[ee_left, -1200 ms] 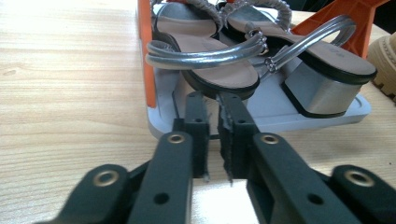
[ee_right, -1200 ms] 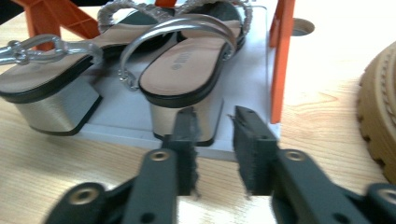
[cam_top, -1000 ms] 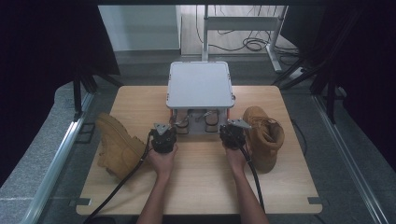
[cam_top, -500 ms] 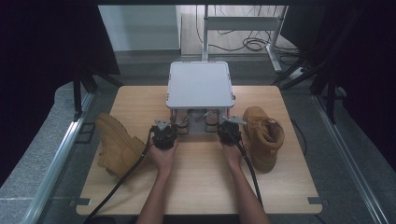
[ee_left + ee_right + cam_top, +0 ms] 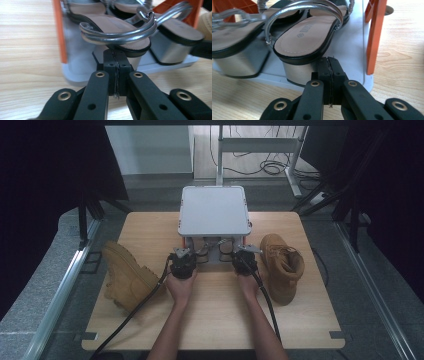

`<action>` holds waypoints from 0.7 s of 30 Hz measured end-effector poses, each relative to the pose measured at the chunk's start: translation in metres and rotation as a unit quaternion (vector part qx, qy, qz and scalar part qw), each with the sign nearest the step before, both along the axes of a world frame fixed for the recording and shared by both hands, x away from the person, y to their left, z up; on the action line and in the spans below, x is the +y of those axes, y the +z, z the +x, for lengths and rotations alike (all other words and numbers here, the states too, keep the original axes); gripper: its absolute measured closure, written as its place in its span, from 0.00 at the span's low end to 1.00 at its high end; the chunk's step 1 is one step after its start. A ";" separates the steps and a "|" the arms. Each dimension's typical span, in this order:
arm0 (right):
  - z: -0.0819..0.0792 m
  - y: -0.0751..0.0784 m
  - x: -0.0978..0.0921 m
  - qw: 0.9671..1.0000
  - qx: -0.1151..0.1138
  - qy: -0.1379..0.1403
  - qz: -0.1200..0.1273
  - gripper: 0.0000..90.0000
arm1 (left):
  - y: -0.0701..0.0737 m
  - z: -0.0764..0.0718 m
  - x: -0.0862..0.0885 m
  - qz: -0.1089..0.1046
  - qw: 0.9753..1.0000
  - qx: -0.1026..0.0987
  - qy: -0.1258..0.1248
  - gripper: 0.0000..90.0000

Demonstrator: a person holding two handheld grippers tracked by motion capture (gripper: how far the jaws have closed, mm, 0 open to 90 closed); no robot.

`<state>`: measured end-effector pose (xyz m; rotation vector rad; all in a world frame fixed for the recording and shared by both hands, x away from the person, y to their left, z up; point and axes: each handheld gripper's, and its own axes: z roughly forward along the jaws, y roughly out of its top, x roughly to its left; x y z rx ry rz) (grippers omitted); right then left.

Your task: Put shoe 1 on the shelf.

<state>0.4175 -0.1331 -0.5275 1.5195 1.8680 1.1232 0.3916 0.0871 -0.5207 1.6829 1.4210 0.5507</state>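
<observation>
We are holding both grippers at the open front of a small grey rack (image 5: 215, 210) that is standing at the middle of the wooden table (image 5: 220, 320). The left gripper (image 5: 115, 58) is sitting with its jaws pressed flat together, gripping nothing, its tip just in front of the heel of the left sandal (image 5: 117, 27). The right gripper (image 5: 329, 66) is likewise closed on nothing, its tip right at the silver block heel of the right sandal (image 5: 304, 35). Both sandals are resting side by side on the rack's grey bottom shelf (image 5: 352, 45), under its flat top. Orange posts (image 5: 374, 37) are standing at the shelf's edges, narrowing the opening on each side. A silver strap (image 5: 117, 36) is arching over the left sandal, right above our left jaws. Outside the rack, a tan boot (image 5: 125, 275) is lying on its side near our left hand, and another boot (image 5: 282, 265) is sitting just beside our right hand.
</observation>
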 end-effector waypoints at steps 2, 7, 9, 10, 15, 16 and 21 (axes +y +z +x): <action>-0.001 0.000 0.002 1.000 -0.004 0.004 -0.005 1.00 | -0.001 0.001 -0.002 -0.001 1.000 0.001 -0.003 0.99; -0.002 -0.001 0.007 1.000 -0.006 0.013 -0.003 1.00 | -0.002 0.004 -0.004 -0.002 1.000 0.006 -0.005 0.99; -0.002 -0.002 0.009 1.000 -0.007 0.016 -0.002 1.00 | -0.002 0.004 -0.004 -0.003 1.000 0.007 -0.006 0.99; -0.002 -0.002 0.010 1.000 -0.007 0.018 -0.003 1.00 | -0.002 0.004 -0.004 -0.003 1.000 0.007 -0.006 0.99; -0.003 -0.003 0.017 1.000 -0.008 0.028 -0.002 1.00 | -0.003 0.004 -0.005 -0.002 1.000 0.005 -0.005 0.98; -0.003 -0.003 0.018 0.999 -0.008 0.031 -0.001 1.00 | -0.003 0.004 -0.005 -0.002 1.000 0.005 -0.006 0.98; -0.003 -0.003 0.019 0.999 -0.008 0.037 -0.003 0.99 | -0.003 0.004 -0.004 0.003 1.000 0.004 -0.005 0.97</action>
